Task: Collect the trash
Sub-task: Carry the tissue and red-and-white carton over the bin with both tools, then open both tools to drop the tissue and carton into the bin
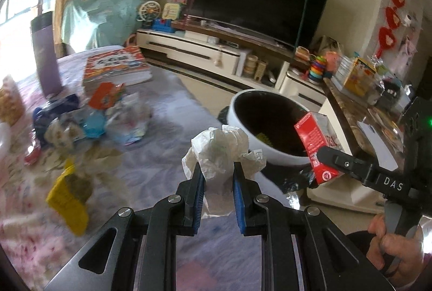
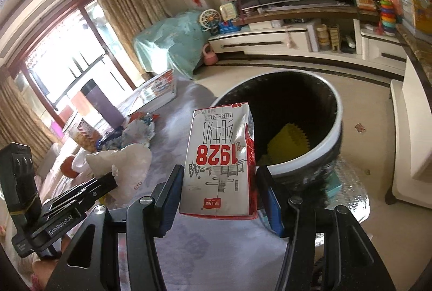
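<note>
My left gripper (image 1: pixel 217 169) is shut on a crumpled white tissue (image 1: pixel 220 148) held above the table, just left of the white trash bin (image 1: pixel 251 148). My right gripper (image 2: pixel 220 177) is shut on a red and white milk carton (image 2: pixel 220 164), held upside down at the bin's near rim (image 2: pixel 310 161). The carton (image 1: pixel 316 145) also shows in the left wrist view over the bin's right edge. The bin has a black liner, with yellow trash (image 2: pixel 289 142) at the bottom. The tissue (image 2: pixel 121 164) shows in the right wrist view at the left.
A pile of wrappers and bags (image 1: pixel 89 118) lies on the cloth-covered table (image 1: pixel 162 134), with a yellow packet (image 1: pixel 70 194), a stack of books (image 1: pixel 116 69) and a purple flask (image 1: pixel 46 53). A TV stand (image 1: pixel 205 51) is beyond.
</note>
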The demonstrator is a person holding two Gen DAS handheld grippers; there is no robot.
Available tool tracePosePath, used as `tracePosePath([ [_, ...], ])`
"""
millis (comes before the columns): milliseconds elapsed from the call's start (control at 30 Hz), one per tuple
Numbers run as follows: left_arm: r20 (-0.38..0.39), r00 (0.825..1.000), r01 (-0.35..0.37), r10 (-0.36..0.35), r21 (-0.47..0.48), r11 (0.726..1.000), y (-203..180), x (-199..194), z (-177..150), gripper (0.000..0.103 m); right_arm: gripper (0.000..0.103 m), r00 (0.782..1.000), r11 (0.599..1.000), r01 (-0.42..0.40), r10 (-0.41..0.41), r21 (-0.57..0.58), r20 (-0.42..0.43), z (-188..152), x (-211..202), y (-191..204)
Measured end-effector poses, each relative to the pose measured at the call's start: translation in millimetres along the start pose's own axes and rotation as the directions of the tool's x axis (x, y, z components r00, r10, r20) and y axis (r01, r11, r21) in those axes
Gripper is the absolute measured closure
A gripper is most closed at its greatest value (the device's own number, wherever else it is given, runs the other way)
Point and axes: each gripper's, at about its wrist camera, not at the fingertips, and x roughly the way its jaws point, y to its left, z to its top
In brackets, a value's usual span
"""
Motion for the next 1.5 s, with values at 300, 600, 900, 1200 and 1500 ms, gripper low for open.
tracePosePath([
  [300,-0.019,0.999,0.027,-0.027,0.018,0.999,-16,40,25,0.085,0.048,0.999,0.999,0.039,-0.039,0.012,0.006,19,4,-27],
  [600,-0.032,0.998,0.048,-0.046,0.044,0.998,-37,74,46,0.084,0.048,0.998,0.998,0.064,-0.064,0.028,-0.017,36,19,-50],
  [900,-0.046,0.997,0.059,-0.056,0.062,0.996,-51,107,69,0.083,0.048,0.996,0.996,0.081,-0.080,0.032,-0.043,51,35,-64],
  [1200,-0.061,0.997,0.056,-0.052,0.076,0.995,-58,131,82,0.082,0.048,0.996,0.996,0.082,-0.080,0.034,-0.047,62,41,-70],
  [1500,-0.049,0.997,0.062,-0.060,0.057,0.996,-57,134,81,0.053,0.046,0.992,0.994,0.113,-0.112,0.006,-0.053,65,43,-69],
])
